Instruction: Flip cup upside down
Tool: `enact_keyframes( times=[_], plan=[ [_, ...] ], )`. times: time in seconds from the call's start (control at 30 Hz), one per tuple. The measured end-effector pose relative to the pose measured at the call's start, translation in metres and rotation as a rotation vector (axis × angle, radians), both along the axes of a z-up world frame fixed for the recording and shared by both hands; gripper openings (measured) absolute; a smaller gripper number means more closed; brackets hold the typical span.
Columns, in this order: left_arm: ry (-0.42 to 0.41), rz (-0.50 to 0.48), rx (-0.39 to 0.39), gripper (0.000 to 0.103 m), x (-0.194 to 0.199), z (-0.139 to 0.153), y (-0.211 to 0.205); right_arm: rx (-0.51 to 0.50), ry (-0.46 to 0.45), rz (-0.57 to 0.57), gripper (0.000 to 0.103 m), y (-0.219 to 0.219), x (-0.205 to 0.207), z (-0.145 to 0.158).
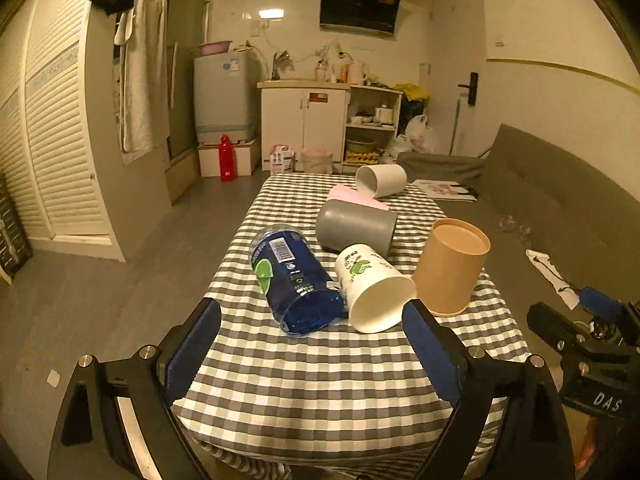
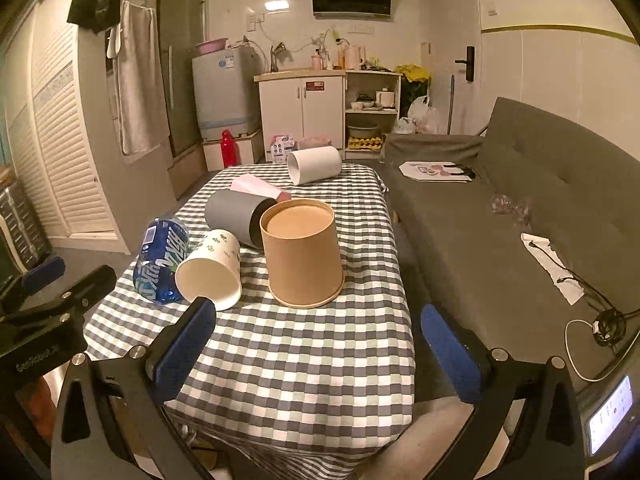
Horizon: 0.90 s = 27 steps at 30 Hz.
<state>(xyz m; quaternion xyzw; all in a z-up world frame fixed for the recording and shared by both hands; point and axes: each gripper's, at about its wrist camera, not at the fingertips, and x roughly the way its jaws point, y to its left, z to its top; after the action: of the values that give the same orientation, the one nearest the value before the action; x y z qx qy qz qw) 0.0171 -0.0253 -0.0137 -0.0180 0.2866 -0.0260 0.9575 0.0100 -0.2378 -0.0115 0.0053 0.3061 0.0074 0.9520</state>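
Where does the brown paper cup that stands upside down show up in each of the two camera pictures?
Left wrist view: the brown cup stands right of centre, just above the right fingertip.
Right wrist view: the brown cup stands near the middle, on the checked tablecloth.
Shared landmark: the white printed paper cup lies on its side just left of it in both.

dim kitchen corner, white cabinet [image 2: 301,108], grey sofa [image 2: 532,208], louvred doors [image 1: 52,136]

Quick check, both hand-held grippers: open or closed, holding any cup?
Left hand-held gripper: open, holding nothing, short of the cups.
Right hand-held gripper: open, holding nothing, aimed toward the brown cup.
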Motion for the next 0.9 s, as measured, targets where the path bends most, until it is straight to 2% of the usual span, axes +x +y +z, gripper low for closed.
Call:
enact_keyframes(
  times=[0.9],
  plan=[
    [0.023,-0.017,0.006,0.095,0.007,-0.010,0.000,-0.029,0.015,0.003,0.103,0.006,0.000,-0.006]
  ],
)
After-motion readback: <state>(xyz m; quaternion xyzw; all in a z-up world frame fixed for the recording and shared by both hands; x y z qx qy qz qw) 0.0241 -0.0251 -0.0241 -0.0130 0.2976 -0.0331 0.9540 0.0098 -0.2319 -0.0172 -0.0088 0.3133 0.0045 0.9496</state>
